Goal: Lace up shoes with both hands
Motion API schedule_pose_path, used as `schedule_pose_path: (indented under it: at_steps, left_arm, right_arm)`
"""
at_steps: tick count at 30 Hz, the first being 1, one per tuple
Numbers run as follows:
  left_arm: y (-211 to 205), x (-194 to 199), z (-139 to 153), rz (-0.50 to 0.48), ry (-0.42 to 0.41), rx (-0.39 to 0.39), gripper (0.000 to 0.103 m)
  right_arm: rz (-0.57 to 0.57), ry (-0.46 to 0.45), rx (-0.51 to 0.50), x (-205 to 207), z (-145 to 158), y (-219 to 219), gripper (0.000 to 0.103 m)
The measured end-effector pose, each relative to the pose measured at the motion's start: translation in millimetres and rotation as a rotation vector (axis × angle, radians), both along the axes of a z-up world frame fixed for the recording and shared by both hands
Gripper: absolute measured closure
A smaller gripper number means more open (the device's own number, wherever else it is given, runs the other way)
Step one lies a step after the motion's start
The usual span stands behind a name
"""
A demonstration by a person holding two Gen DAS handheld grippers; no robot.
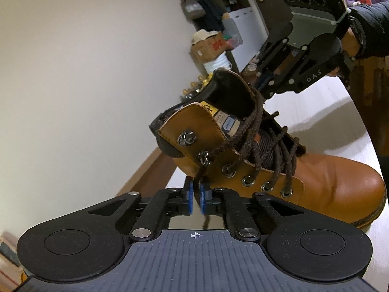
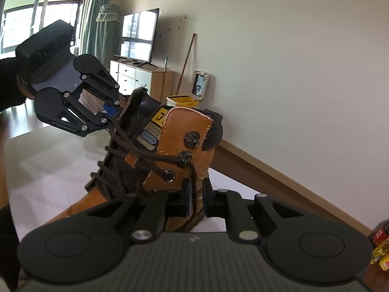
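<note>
Left wrist view, left to right: plain wall, then a tan boot (image 1: 304, 170) on a pale table (image 1: 340, 126), toe pointing right, ankle opening up and left. Dark brown lace (image 1: 257, 146) crisscrosses the eyelets and tongue, loose near the top hooks. One lace end drops from the lower hook straight into the left gripper (image 1: 196, 197); its blue pads sit close together with that strand between them, so it is pinching the lace. Upper right, the right gripper (image 1: 263, 91) comes in from the far side of the boot, its tips tucked behind the collar, so its state is unclear from here. A hand (image 1: 350, 41) in a dark sleeve holds it. Cluttered shelving and a cardboard box sit behind.

Right wrist view, left to right: window and curtain, then the left gripper (image 2: 110, 115) held by a dark-sleeved arm, its tips behind the boot collar. TV (image 2: 139, 36) on a white cabinet in the back. Boot (image 2: 184, 141) centre frame, heel side toward camera, toe low left. Lace (image 2: 155, 158) runs from the upper hook down between the fingers of the right gripper (image 2: 194, 199). The jaws stand narrow and clamp that strand. A yellow bin (image 2: 181, 101) stands by the wall, bare wall to the right.
</note>
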State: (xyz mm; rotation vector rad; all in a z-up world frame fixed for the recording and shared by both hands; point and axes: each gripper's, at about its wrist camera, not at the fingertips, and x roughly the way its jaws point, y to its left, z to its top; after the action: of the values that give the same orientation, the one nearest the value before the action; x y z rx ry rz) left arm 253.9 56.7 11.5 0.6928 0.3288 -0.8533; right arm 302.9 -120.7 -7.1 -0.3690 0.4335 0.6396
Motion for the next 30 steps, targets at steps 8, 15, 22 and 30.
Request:
schedule_pose_path:
  at_steps: [8,15,22,30]
  left_arm:
    - [9,-24,18,0.051,-0.037,-0.038,0.101]
    - [31,-8,-2,0.204,0.005,-0.011,0.101]
    - [38,-18,-9,0.206,0.019,0.012,0.101]
    - [49,-21,-14,0.223,0.030,0.005,0.101]
  right_arm:
    - [-0.041,-0.089,-0.076,-25,2,-3,0.101]
    - [-0.168,-0.074,-0.046,-15,-8,-32,0.102]
    - [-0.205,-0.045,-0.050,-24,-18,-49,0.102]
    - [-0.224,-0.026,-0.056,-33,-21,-68,0.102]
